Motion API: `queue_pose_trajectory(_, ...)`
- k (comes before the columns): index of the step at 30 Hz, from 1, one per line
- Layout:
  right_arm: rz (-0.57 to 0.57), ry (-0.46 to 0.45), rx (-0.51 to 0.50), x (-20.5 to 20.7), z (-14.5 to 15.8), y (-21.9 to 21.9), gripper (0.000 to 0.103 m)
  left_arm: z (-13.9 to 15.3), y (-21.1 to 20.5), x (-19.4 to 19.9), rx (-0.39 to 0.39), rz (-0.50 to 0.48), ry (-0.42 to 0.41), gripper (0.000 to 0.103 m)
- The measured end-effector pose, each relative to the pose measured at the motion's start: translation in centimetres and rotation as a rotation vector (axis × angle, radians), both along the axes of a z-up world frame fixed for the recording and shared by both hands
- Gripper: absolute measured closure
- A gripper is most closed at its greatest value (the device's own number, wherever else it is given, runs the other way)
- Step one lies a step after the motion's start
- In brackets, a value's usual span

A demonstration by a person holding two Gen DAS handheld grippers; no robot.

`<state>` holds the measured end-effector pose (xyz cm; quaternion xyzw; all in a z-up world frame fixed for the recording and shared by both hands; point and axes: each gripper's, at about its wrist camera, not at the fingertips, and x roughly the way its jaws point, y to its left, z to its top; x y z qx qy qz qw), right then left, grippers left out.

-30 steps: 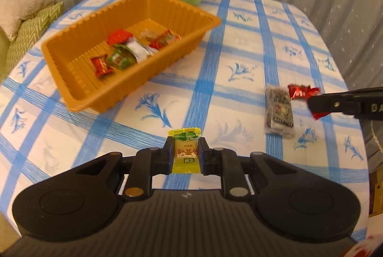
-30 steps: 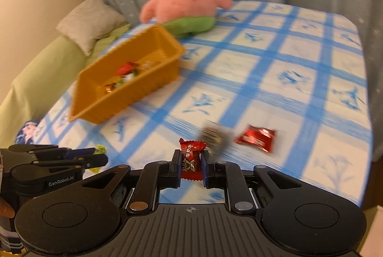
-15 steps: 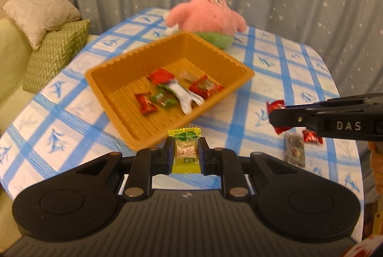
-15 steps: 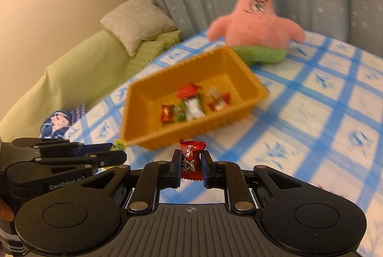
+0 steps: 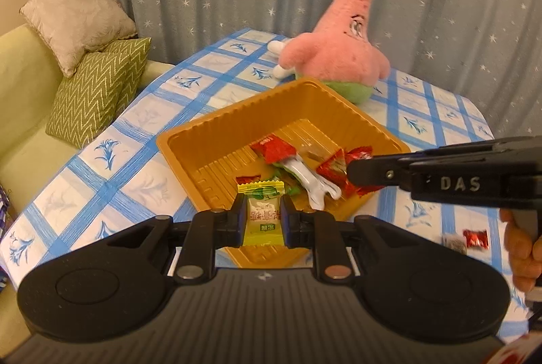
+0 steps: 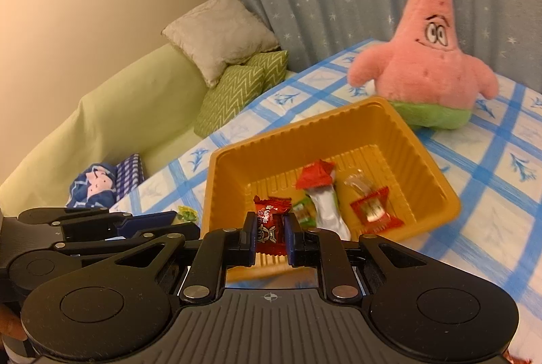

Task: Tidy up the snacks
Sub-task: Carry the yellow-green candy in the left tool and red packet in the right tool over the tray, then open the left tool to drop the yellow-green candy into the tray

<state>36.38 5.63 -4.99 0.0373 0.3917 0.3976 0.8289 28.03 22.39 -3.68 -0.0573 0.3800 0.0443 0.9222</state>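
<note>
We've got the left tongs (image 5: 261,221) pinching a yellow-green candy (image 5: 262,215) and the right tongs (image 6: 270,237) pinching a red candy (image 6: 271,223), both hovering at the orange tray (image 5: 216,133) so they'll drop in with the rest.

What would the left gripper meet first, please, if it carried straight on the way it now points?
Probably the orange plastic tray: the left gripper, shut on a yellow-green wrapped candy, points down at its near end, towards the loose wrapped snacks. Depth is hard to judge.
</note>
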Motion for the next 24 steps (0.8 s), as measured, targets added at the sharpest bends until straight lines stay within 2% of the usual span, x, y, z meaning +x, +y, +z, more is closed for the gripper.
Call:
queue_pose_trajectory(8, -0.005, 0.017, -0.026, 2.1, -1.4, 1.8, 0.086, -1.7, 0.9, 2.5, -0.027, 0.009, 0.033, 0.084)
queue_pose_trajectory(24, -0.032, 0.059, -0.064, 4.2, -3.4, 1.6, 0.086, -4.8, 1.0, 5.3, -0.057, 0.000, 0.107, 0.084)
